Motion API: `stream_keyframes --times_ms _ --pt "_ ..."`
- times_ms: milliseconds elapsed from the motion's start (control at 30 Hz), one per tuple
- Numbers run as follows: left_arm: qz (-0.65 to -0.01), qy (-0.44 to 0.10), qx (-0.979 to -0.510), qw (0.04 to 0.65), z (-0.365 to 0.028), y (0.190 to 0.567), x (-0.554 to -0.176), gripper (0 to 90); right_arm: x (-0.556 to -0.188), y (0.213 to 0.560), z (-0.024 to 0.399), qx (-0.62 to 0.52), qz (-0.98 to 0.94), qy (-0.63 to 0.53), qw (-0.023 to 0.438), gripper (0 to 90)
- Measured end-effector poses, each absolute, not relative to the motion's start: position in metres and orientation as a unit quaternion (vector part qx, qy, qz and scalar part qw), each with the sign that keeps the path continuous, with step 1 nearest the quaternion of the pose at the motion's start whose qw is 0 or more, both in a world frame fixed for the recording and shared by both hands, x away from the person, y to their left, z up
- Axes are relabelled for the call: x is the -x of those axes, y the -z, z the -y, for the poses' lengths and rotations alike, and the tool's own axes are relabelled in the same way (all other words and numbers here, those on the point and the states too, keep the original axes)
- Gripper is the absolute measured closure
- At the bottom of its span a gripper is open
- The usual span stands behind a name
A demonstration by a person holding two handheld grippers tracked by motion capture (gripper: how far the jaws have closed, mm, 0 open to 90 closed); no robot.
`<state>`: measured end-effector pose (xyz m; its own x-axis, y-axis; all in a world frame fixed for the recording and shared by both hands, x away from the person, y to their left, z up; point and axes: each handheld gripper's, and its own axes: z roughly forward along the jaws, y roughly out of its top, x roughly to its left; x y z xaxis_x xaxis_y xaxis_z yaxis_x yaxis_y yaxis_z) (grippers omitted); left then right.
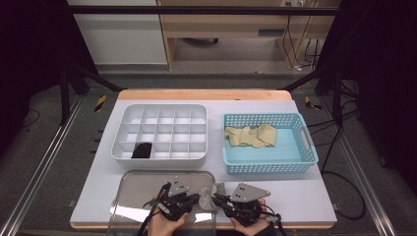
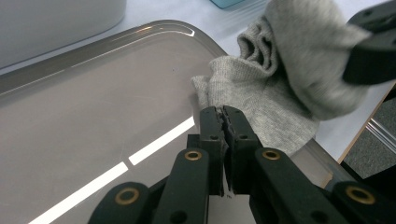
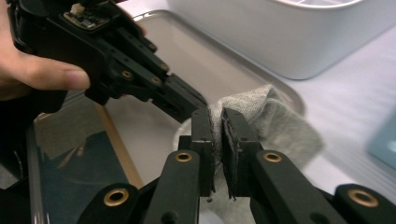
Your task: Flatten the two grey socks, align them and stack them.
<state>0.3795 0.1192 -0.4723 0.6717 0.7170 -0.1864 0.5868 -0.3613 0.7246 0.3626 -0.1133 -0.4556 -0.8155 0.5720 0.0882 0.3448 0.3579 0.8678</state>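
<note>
A grey sock [image 1: 209,193] lies bunched over the right rim of a shiny metal tray [image 1: 142,187] at the table's front edge. My left gripper [image 1: 197,198] comes at it from the left. In the left gripper view its jaws are shut, pinching the sock's [image 2: 261,102] near edge at the gripper's [image 2: 223,113] tips. My right gripper [image 1: 217,198] meets it from the right. In the right gripper view that gripper [image 3: 215,116] is shut on a fold of the sock [image 3: 275,121], with the left gripper [image 3: 196,103] just beyond, held by a hand.
A white divided organizer [image 1: 162,106] stands behind the tray, with a black item [image 1: 142,150] in one front compartment. To its right a blue basket [image 1: 268,167] holds beige socks [image 1: 251,135]. The table's front edge runs just under both hands.
</note>
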Motion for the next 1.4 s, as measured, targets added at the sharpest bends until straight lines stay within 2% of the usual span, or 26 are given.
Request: stream_keyframes --times_ms 267,500,733,933,1000,1267,1400 --pt "-0.405 -0.075 -0.812 0.414 -0.126 0.469 -0.381 86.1 -0.368 0.468 0.092 -0.272 -0.831 -0.474 0.102 82.4" --pt "-0.409 -0.081 -0.796 0.439 -0.138 0.455 -0.384 86.4 -0.368 0.477 0.082 -0.278 -0.835 -0.466 0.095 75.3" --pt "-0.395 -0.078 -0.797 0.450 -0.129 0.447 -0.385 84.3 -0.367 0.477 0.081 -0.284 -0.834 -0.463 0.098 78.5" --pt "-0.397 -0.094 -0.801 0.439 -0.116 0.452 -0.389 71.9 -0.366 0.478 0.079 -0.285 -0.834 -0.462 0.100 78.5" --pt "-0.401 -0.097 -0.800 0.436 -0.113 0.455 -0.391 70.6 -0.365 0.478 0.078 -0.286 -0.834 -0.462 0.100 78.3" --pt "-0.402 -0.102 -0.806 0.422 -0.110 0.463 -0.392 72.3 -0.361 0.472 0.085 -0.285 -0.827 -0.476 0.088 73.2" --pt "-0.401 -0.101 -0.806 0.423 -0.110 0.464 -0.392 72.8 -0.362 0.465 0.101 -0.306 -0.808 -0.493 0.099 78.7"
